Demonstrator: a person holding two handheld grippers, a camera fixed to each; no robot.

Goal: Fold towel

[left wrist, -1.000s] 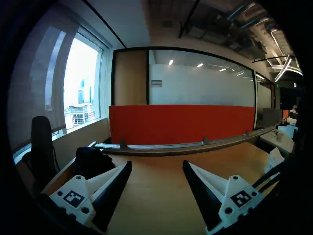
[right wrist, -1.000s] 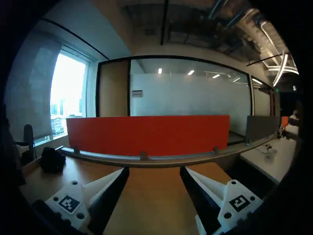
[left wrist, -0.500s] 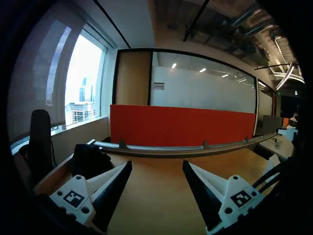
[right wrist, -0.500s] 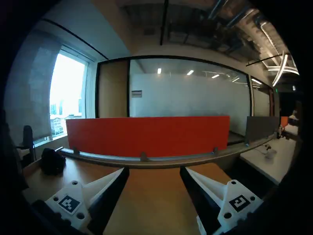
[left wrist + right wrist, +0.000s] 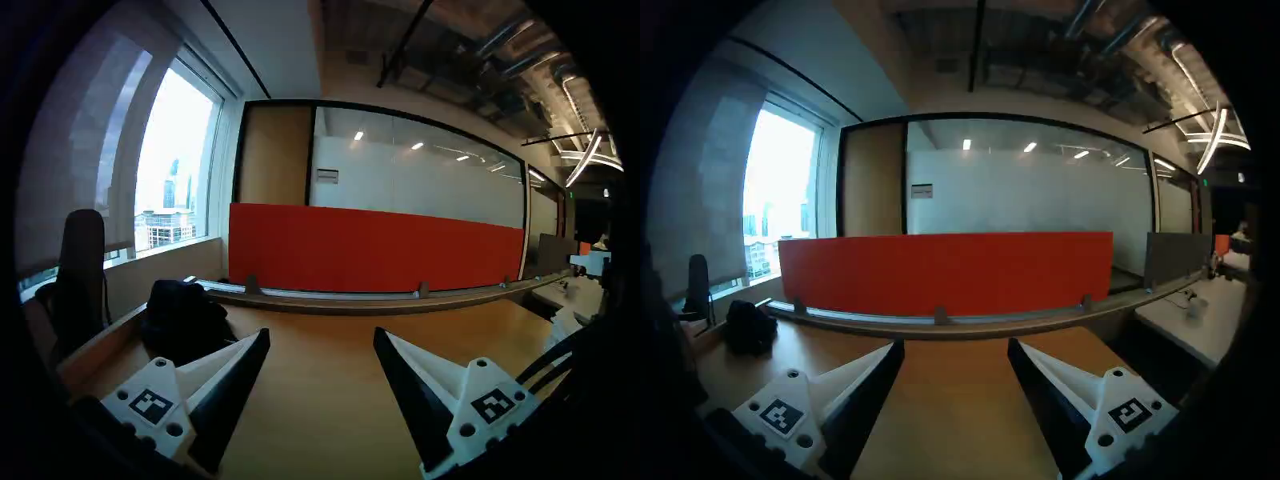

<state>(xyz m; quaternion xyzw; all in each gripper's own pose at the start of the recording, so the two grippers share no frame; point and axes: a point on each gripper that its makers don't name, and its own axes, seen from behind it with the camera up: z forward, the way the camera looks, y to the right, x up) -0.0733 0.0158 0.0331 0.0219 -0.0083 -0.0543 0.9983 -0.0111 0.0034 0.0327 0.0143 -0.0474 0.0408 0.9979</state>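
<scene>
My left gripper [image 5: 321, 340] stands open above a wooden desk [image 5: 320, 400], with nothing between its white fingers. My right gripper [image 5: 955, 350] is open too, held over the same wooden desk [image 5: 952, 408], its fingers bare. At the right edge of the left gripper view a bit of white cloth [image 5: 564, 320] shows; I cannot tell whether it is the towel.
A dark bag [image 5: 182, 320] sits at the desk's left end, seen farther off as the dark bag [image 5: 748, 326] in the right gripper view. An orange divider panel [image 5: 376, 248] lines the desk's far edge. A black chair back [image 5: 80, 280] stands by the window. A white desk [image 5: 1212, 316] lies right.
Both views have tipped slightly upward, so the orange divider sits a little higher. The left gripper has drifted closer to the dark bag. Both stay open.
</scene>
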